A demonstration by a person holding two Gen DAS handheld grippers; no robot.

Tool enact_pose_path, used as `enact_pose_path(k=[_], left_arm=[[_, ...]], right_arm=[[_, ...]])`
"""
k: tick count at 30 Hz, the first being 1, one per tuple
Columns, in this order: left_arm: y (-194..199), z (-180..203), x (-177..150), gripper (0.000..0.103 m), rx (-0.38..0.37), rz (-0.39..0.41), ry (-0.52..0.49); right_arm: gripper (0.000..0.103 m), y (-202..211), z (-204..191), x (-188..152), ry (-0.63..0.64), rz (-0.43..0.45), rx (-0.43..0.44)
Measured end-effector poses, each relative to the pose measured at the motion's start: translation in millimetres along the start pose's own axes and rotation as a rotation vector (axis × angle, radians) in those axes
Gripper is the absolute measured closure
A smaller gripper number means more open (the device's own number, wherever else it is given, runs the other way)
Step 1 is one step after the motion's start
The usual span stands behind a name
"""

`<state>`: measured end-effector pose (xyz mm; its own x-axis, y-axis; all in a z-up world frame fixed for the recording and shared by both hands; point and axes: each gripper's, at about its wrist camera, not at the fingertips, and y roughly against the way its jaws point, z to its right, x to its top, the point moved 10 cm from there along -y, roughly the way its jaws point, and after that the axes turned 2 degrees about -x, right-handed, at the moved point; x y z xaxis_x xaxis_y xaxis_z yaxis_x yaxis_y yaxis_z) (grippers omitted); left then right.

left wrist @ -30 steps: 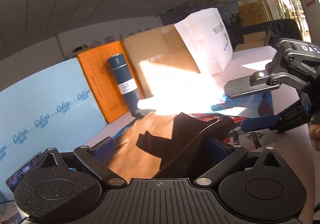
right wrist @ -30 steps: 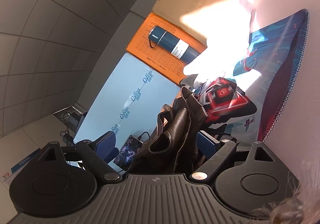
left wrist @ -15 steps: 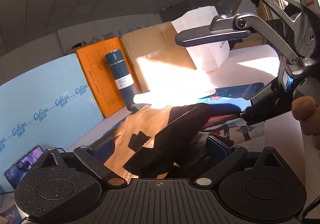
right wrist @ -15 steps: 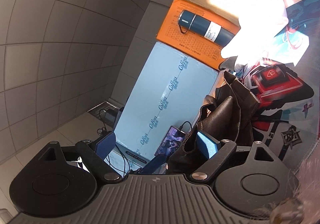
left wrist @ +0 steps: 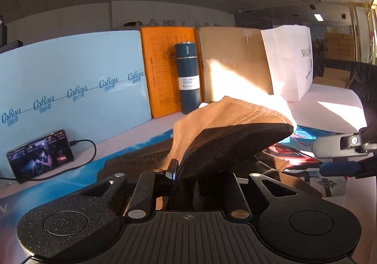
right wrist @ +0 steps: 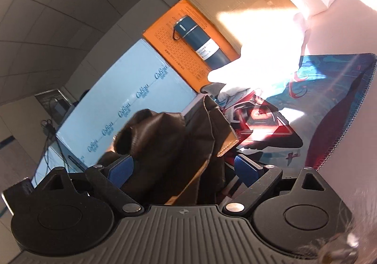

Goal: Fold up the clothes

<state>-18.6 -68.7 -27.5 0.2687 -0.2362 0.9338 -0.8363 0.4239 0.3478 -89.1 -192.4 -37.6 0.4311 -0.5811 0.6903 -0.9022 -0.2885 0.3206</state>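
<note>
A brown leather garment (left wrist: 233, 122) with a dark lining is lifted over the printed mat (left wrist: 304, 136). My left gripper (left wrist: 186, 169) is shut on a fold of it, and the cloth arches forward over the fingers. In the right wrist view the same garment (right wrist: 179, 144) hangs bunched between the blue pads (right wrist: 245, 167) of my right gripper (right wrist: 183, 167), which stands open around it. The right gripper also shows at the right edge of the left wrist view (left wrist: 339, 155), jaws apart.
A blue flask (left wrist: 187, 80) stands at the back against an orange board (left wrist: 162, 71). A light blue foam panel (left wrist: 70, 85), a cardboard sheet (left wrist: 235, 61) and a white paper bag (left wrist: 289, 59) line the back. A phone (left wrist: 40, 155) with a cable leans at the left.
My left gripper has closed on the garment and lifted it. The right gripper has dropped from high in the left wrist view to the right edge, and its jaws stay apart.
</note>
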Motion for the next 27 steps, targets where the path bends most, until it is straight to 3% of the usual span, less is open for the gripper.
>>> enact_pose_path(k=[3,5,7,8,11,16,19,27], left_arm=[[10,-14,7,0.094,0.028,0.041,0.051],[18,-29,12,0.096,0.047,0.068,0.093],[25,-44,14,0.098,0.074,0.086,0.127],[29,-51,14,0.098,0.09,0.094,0.143],[41,-74,14,0.099,0.152,0.115,0.185],[65,-119,5,0.099,0.284,0.134,0.278],[70,-138,-9,0.097,0.336,0.105,0.325],[43,-123,-42,0.09,0.235,-0.011,0.383]], right_arm=[[0.011,-18,-9,-21,0.091,-0.082,-0.052],[0.014,-26,-22,-35,0.217,-0.112,-0.072],[0.037,-34,-29,-45,0.329,-0.122,-0.118],[0.059,-37,-29,-46,0.349,-0.121,-0.142],[0.088,-42,-31,-42,0.393,-0.114,-0.141],[0.096,-60,-35,-31,0.576,-0.09,-0.213],[0.098,-78,-29,-14,0.642,-0.063,-0.277],[0.1,-122,1,39,0.693,-0.023,-0.426]])
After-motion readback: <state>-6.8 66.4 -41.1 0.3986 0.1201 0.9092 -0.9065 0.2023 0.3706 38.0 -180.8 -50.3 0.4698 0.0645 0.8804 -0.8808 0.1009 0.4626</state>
